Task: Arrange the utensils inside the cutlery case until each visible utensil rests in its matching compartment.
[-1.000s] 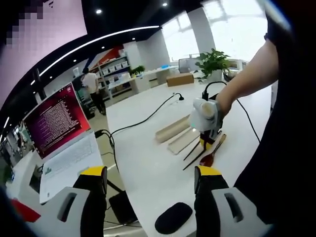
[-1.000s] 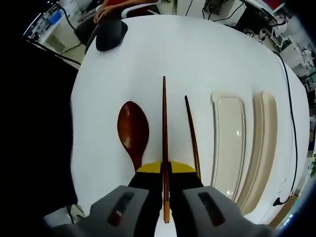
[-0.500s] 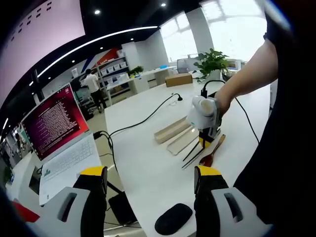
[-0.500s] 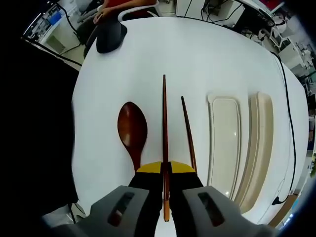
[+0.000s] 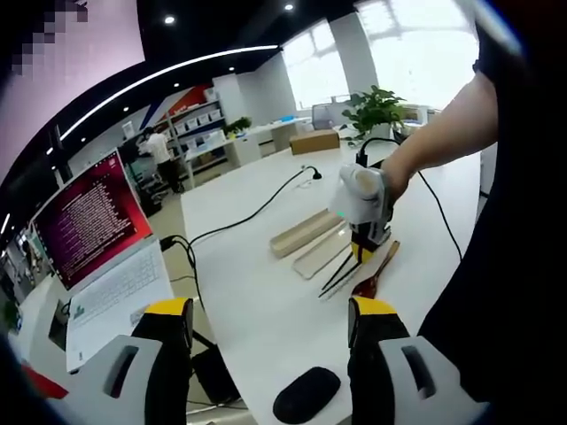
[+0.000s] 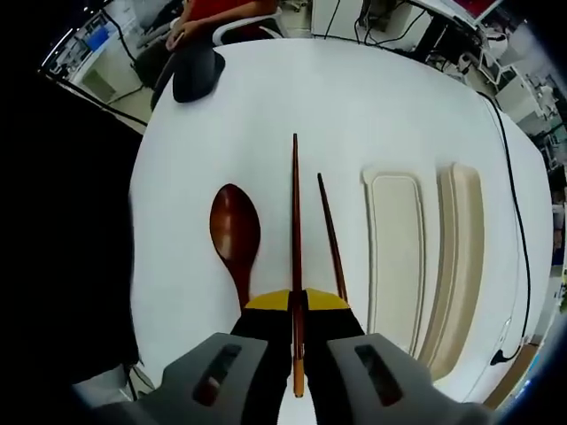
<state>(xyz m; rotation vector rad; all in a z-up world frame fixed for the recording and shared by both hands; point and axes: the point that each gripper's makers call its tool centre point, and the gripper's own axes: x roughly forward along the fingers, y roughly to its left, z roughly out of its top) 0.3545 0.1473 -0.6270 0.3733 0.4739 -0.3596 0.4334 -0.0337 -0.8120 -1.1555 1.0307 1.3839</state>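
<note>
My right gripper (image 6: 295, 305) is shut on a dark wooden chopstick (image 6: 295, 212) that points straight ahead over the white table (image 6: 354, 106). A second chopstick (image 6: 330, 235) lies on the table just to its right, and a brown wooden spoon (image 6: 235, 235) lies to its left. Right of the chopsticks sit the beige cutlery case tray (image 6: 394, 248) and its lid (image 6: 461, 257), side by side. In the left gripper view, a person's hand holds the right gripper (image 5: 363, 208) over the spoon (image 5: 372, 274) and the case (image 5: 319, 243). My left gripper (image 5: 270, 319) is open and holds nothing.
A black mouse (image 5: 306, 394) lies on the table's near end, close to my left jaws. An open laptop (image 5: 89, 239) stands on a desk at the left. A black cable (image 5: 257, 208) runs across the table behind the case. A seated person (image 6: 221, 9) is past the far edge.
The right gripper has drawn back a little with the chopstick held; the case and loose chopstick look smaller and nearer the view's middle. The left view has shifted slightly.
</note>
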